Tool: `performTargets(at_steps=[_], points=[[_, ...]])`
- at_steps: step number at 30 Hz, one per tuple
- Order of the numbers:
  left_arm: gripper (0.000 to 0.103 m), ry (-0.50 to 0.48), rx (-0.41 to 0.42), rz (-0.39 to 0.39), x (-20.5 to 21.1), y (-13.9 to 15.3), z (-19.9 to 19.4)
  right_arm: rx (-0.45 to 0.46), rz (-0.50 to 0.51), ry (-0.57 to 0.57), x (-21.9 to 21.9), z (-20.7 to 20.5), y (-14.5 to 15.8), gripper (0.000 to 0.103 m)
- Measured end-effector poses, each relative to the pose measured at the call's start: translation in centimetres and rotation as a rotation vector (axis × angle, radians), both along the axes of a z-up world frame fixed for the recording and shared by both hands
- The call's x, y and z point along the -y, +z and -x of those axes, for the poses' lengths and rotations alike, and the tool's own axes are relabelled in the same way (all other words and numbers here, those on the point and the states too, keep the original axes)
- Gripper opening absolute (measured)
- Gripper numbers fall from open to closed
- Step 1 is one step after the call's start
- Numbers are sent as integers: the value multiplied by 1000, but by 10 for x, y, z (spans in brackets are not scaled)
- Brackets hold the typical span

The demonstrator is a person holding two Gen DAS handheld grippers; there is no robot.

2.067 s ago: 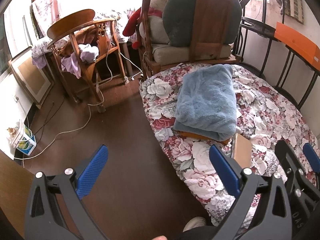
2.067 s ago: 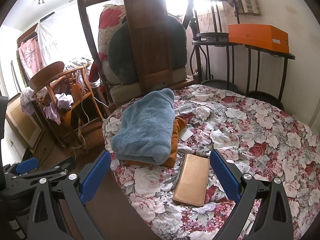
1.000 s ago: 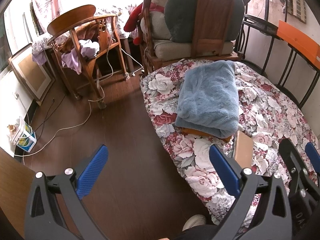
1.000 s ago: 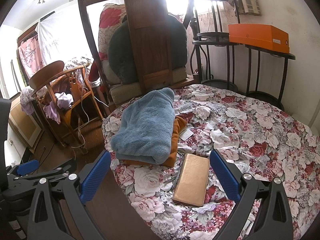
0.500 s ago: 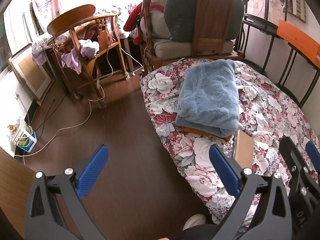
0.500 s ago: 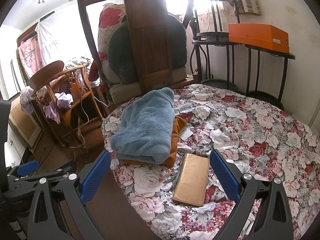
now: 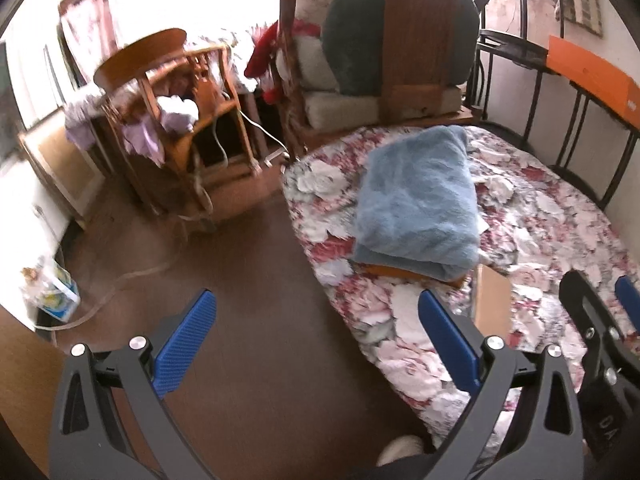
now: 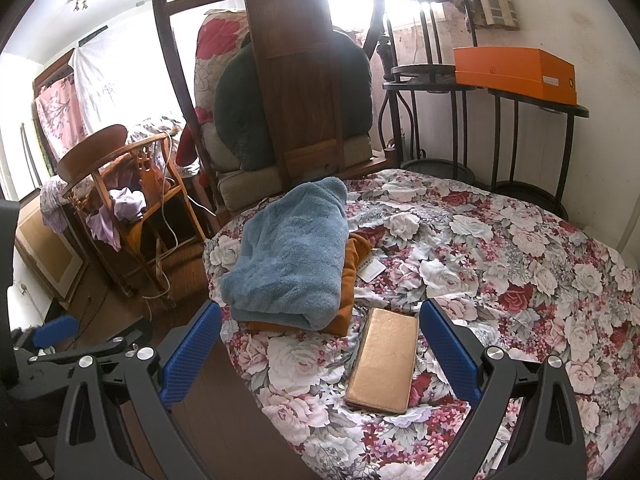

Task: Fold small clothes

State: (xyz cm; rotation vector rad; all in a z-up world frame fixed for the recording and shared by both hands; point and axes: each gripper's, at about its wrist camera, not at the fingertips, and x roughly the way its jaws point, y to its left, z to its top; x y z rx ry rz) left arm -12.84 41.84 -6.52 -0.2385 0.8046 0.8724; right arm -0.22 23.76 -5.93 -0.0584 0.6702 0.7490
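We are holding the left hand-held gripper (image 7: 316, 338) with its blue fingers (image 7: 184, 344) spread wide and empty, off the bed's (image 8: 520, 264) edge. We are holding the right hand-held gripper (image 8: 320, 350) beside it, over the bed's near edge, fingers equally spread, gripping nothing.

Fluffy matt blue fleece garment (image 8: 290, 256) lies on smooth orange cloth (image 8: 348, 284); the floral bedspread (image 8: 500, 264) is printed fabric; the floor (image 7: 248, 300) is dark wood.
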Motion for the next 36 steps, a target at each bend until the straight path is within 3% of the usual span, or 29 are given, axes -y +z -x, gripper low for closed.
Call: performTargets(at_steps=[7,36], points=[[98,13,15,78,-8,0,0,1,-1,-1,1,0,0,99],[98,14,15,58,-14,8,-4,0,-2,-6,0,-1,-1,100]])
